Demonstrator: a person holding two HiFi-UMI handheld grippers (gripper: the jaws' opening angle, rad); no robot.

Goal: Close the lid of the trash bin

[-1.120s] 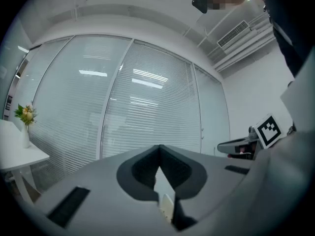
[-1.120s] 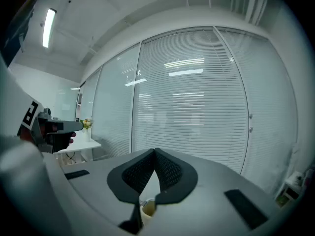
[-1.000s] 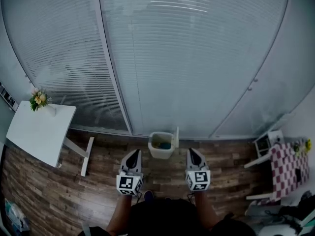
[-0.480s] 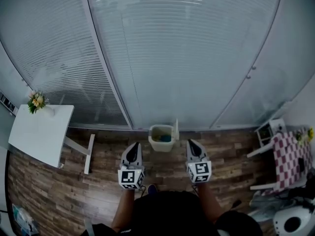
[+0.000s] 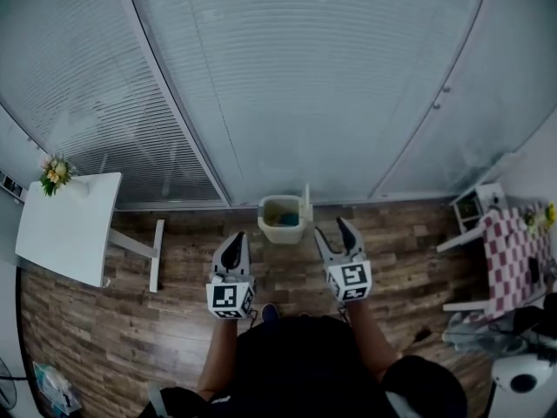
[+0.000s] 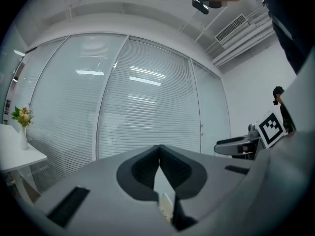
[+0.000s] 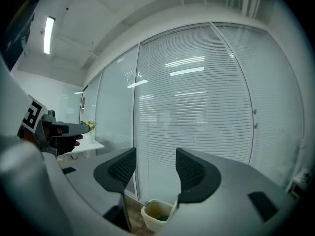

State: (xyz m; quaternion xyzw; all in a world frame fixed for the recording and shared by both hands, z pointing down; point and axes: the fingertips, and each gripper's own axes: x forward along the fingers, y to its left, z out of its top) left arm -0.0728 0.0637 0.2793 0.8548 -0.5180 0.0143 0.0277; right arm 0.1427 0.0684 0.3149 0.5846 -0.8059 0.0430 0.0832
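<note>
Head view: right claw, jaws opening with nothing between them, sits nearest the trash bin, which stands on the floor just ahead. The lid stands upright on the bin's right edge, on that claw's side. Left claw is closed and empty.

The left claw and the right claw are light grey, with black insides that come to a point. The pads have a bumpy, dotted skin. At its back end each claw carries a white cube with black square marks. The person wears a dark top.
</note>
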